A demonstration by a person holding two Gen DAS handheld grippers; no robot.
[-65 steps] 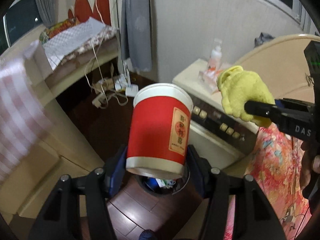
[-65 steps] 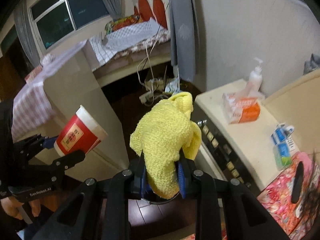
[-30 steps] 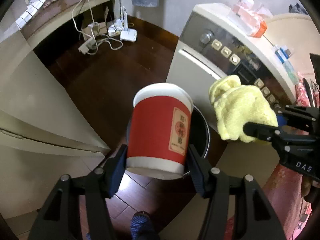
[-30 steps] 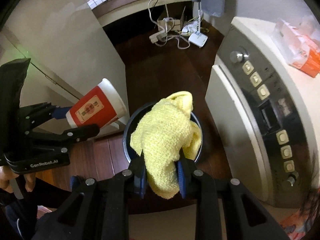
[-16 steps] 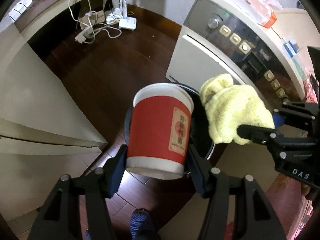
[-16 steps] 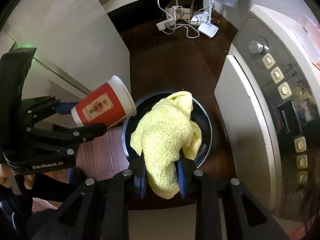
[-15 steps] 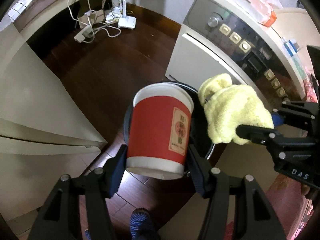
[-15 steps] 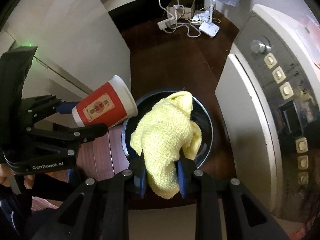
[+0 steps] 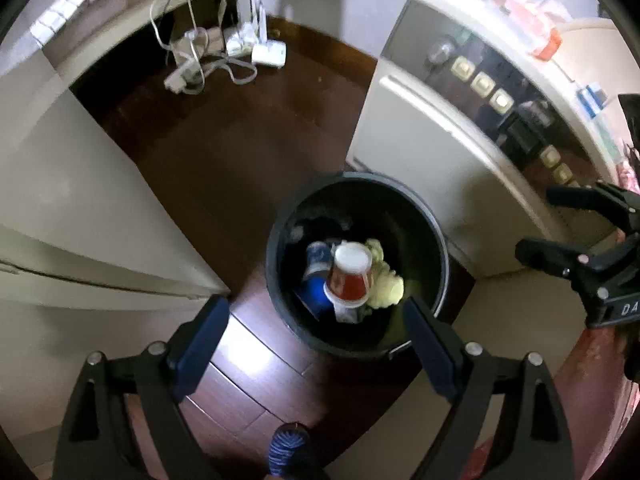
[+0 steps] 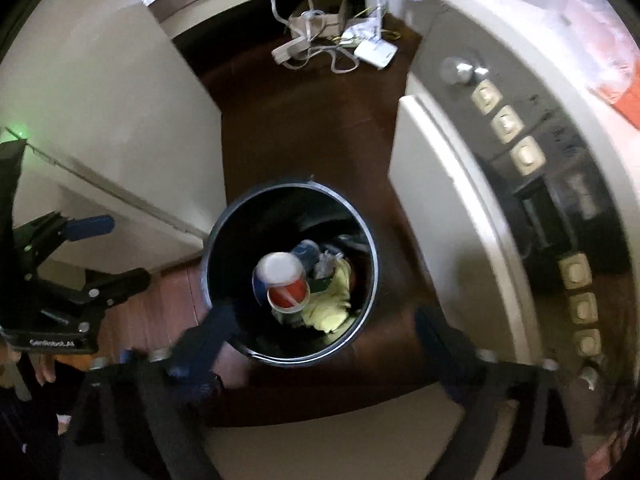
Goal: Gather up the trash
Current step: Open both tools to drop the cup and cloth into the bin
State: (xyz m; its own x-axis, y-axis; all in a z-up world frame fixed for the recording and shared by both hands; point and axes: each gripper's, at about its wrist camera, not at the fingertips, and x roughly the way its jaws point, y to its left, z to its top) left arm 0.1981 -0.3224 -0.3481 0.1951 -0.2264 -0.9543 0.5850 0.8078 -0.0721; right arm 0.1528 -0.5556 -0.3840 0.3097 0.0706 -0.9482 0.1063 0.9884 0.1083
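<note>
In the left wrist view, the left hand-held gripper (image 9: 316,322) has just been opening and its jaws stand wide with nothing between them, above a black bin (image 9: 436,240) on the dark wooden floor (image 9: 224,160). A red paper cup (image 9: 348,276) lies inside the bin beside a yellow cloth (image 9: 386,284) and blue rubbish. The right hand-held gripper (image 9: 536,220) shows at the right edge, spread wide.

In the right wrist view, the right hand-held gripper (image 10: 320,330), blurred, has just been opening and is empty. Below it the bin (image 10: 370,240) holds the cup (image 10: 286,284) and the cloth (image 10: 330,306). A washing machine (image 10: 448,184) stands just beside the bin.
</note>
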